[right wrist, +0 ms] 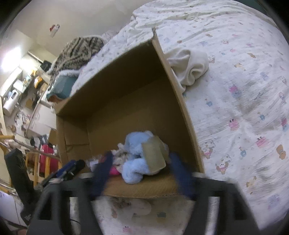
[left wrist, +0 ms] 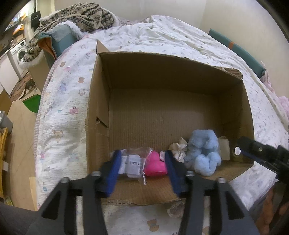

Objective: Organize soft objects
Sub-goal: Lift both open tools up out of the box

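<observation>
An open cardboard box (left wrist: 101,101) lies on the bed. Inside near the front are a pink plush heart (left wrist: 155,164), a clear plastic packet with a barcode label (left wrist: 132,162), a cream fabric piece (left wrist: 178,148) and a light blue plush toy (left wrist: 204,151). My left gripper (left wrist: 142,162) is open, its blue fingers on either side of the packet and heart, not gripping. My right gripper (right wrist: 142,168) is open above the box front, around the blue plush (right wrist: 135,155) and a cardboard tag (right wrist: 153,157). A cream cloth (right wrist: 187,66) lies on the bed right of the box (right wrist: 173,76).
The bed has a white patterned quilt (left wrist: 68,94). A striped knit blanket (left wrist: 77,16) lies on a teal pillow (left wrist: 61,41) at the far left. A green bin (left wrist: 32,104) and a washing machine (left wrist: 19,54) are on the floor left of the bed.
</observation>
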`<action>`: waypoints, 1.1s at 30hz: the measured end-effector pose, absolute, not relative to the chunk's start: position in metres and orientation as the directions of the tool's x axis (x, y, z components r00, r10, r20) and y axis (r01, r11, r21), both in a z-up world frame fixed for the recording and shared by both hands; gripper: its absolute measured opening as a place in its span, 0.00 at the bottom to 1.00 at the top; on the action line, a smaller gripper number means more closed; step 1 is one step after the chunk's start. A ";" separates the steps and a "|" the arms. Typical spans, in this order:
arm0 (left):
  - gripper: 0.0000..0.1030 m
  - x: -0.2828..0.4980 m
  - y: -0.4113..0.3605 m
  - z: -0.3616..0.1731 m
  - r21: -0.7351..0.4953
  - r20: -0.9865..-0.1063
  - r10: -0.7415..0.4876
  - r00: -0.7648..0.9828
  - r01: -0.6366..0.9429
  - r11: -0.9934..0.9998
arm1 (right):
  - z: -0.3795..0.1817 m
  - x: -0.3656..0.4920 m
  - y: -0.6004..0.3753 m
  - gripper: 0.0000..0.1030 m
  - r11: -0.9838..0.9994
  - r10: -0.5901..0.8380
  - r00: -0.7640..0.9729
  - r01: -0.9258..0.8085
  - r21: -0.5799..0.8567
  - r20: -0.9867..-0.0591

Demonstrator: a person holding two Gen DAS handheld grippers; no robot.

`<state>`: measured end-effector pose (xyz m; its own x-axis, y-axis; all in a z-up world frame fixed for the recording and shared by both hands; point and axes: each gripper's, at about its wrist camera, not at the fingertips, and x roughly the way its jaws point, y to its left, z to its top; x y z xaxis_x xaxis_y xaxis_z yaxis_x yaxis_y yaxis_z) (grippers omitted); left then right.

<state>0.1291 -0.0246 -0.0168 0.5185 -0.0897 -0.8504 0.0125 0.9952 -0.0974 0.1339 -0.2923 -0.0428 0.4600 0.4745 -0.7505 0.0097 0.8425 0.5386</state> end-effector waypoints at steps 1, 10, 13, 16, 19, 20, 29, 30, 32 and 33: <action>0.49 0.128 -0.025 -0.015 -0.099 -0.846 -0.091 0.525 0.013 0.995 | -0.041 0.134 -0.293 0.75 0.840 0.479 0.462 0.007 0.543 -0.747; 0.55 0.127 -0.026 -0.012 -0.104 -0.843 -0.097 0.530 0.017 0.994 | -0.044 0.134 -0.292 0.75 0.845 0.471 0.450 0.018 0.535 -0.759; 0.55 0.125 -0.025 -0.010 -0.109 -0.838 -0.099 0.536 0.013 0.994 | -0.042 0.134 -0.287 0.75 0.850 0.463 0.455 0.017 0.527 -0.761; 0.55 0.121 -0.025 -0.006 -0.112 -0.829 -0.105 0.549 0.020 0.993 | -0.039 0.131 -0.286 0.75 0.857 0.452 0.465 0.012 0.516 -0.761; 0.55 0.115 -0.025 -0.001 -0.108 -0.816 -0.105 0.569 0.029 0.994 | -0.036 0.128 -0.284 0.75 0.867 0.439 0.473 0.000 0.499 -0.764; 0.55 0.113 -0.025 0.001 -0.105 -0.813 -0.104 0.573 0.030 0.994 | -0.035 0.127 -0.282 0.75 0.871 0.433 0.477 -0.004 0.491 -0.765; 0.55 0.095 -0.012 0.010 -0.106 -0.800 -0.084 0.594 -0.003 0.994 | -0.027 0.111 -0.281 0.75 0.885 0.411 0.495 -0.015 0.466 -0.765; 0.55 0.094 -0.010 0.010 -0.108 -0.800 -0.082 0.594 -0.008 0.994 | -0.026 0.109 -0.281 0.75 0.887 0.407 0.499 -0.016 0.461 -0.765; 0.55 0.089 -0.007 0.010 -0.108 -0.801 -0.076 0.594 -0.019 0.994 | -0.025 0.106 -0.281 0.75 0.892 0.397 0.504 -0.017 0.451 -0.767; 0.55 0.087 -0.006 0.010 -0.109 -0.801 -0.074 0.595 -0.022 0.994 | -0.024 0.104 -0.281 0.75 0.893 0.394 0.506 -0.016 0.449 -0.767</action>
<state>0.0875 -0.0063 0.0102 0.5946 -0.0743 -0.8006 -0.0221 0.9938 -0.1087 0.1039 -0.2806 -0.0241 0.5058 0.3944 -0.7672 -0.0155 0.8934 0.4491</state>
